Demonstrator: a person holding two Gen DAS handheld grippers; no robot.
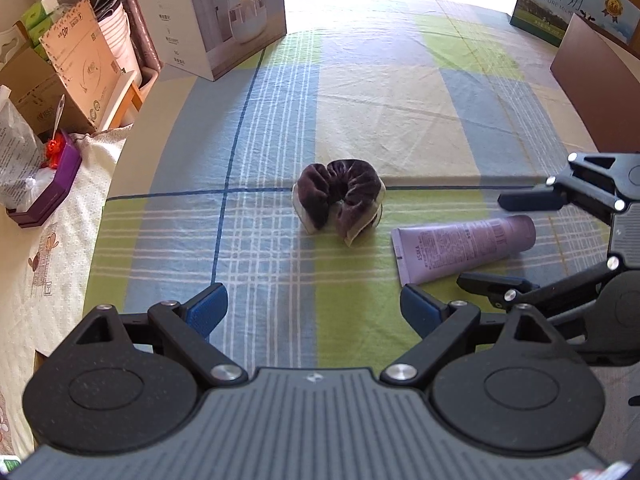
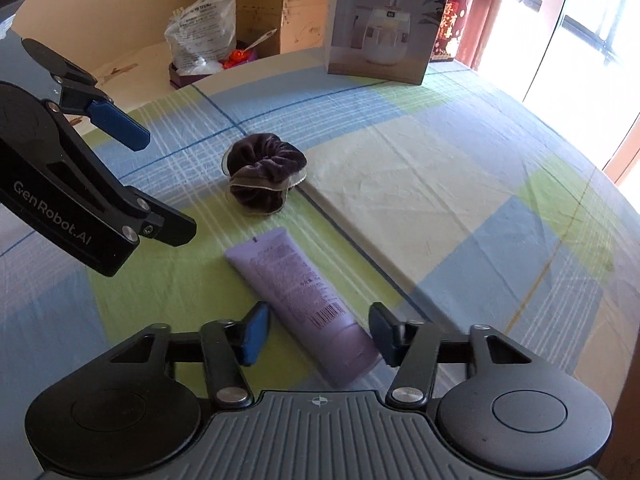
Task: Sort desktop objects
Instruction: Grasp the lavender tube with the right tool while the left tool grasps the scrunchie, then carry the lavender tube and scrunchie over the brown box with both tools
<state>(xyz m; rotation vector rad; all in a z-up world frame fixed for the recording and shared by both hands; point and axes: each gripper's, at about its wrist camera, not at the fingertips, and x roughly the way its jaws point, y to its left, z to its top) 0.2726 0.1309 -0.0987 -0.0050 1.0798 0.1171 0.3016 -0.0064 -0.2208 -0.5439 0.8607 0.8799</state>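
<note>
A dark purple velvet scrunchie [image 1: 340,200] [image 2: 264,172] lies on the checked tablecloth [image 1: 280,140]. Beside it, a lilac tube [image 1: 464,248] [image 2: 296,288] lies flat. My right gripper [image 2: 320,334] [image 1: 480,240] straddles the tube's cap end. Its blue pads stand close on both sides, but a sliver of cloth shows beside the left pad, so they are not pressing. My left gripper [image 1: 314,312] [image 2: 156,184] hangs wide open over bare cloth, just short of the scrunchie, with nothing between its fingers.
A humidifier box [image 1: 236,12] [image 2: 384,20] stands at the table's far edge and a milk carton [image 1: 568,4] at the far right. A brown board [image 1: 592,80] leans at the right. Off the table's left side are a purple box [image 1: 44,196], a plastic bag and cardboard boxes.
</note>
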